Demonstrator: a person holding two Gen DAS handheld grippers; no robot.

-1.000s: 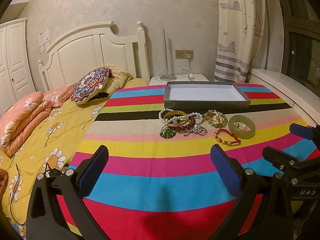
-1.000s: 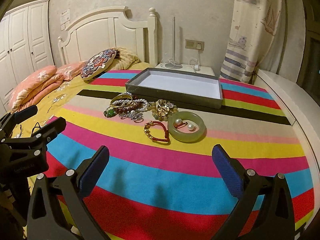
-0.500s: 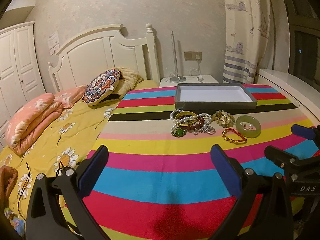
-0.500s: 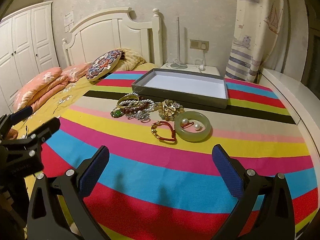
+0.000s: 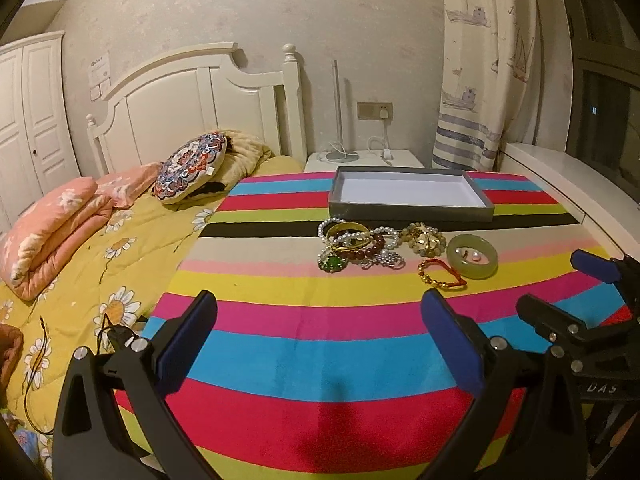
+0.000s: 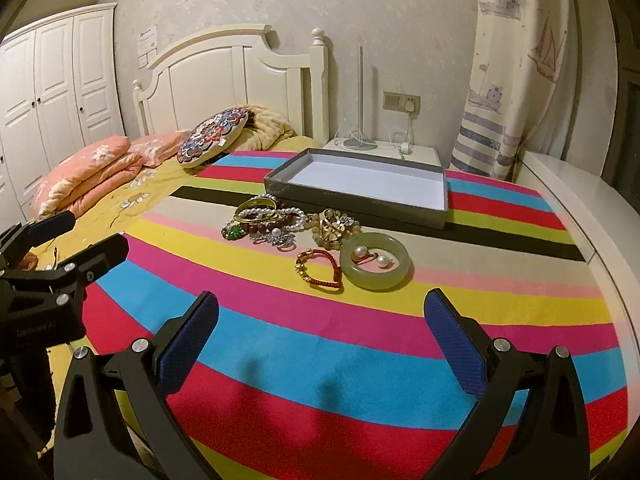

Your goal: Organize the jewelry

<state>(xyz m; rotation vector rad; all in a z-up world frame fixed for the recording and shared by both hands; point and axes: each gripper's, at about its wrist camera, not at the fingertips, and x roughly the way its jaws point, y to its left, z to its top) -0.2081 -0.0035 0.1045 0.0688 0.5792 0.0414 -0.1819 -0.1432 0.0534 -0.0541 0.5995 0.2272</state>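
Two tools, left tool [image 5: 318,334] and right tool [image 6: 320,334], we see both spread wide, empty, over bare striped blanket [image 6: 360,344]; jewelry pile [image 6: 280,226] beside tray [image 6: 360,190].

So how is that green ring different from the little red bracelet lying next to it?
The green bangle is a thick, smooth, solid hoop; the red bracelet is a thin cord with gold beads. The bangle keeps a neat circle, with two pearl earrings lying inside it, while the bracelet lies in a loose, uneven loop with nothing inside. Both rest on the striped cover, outside the grey tray.
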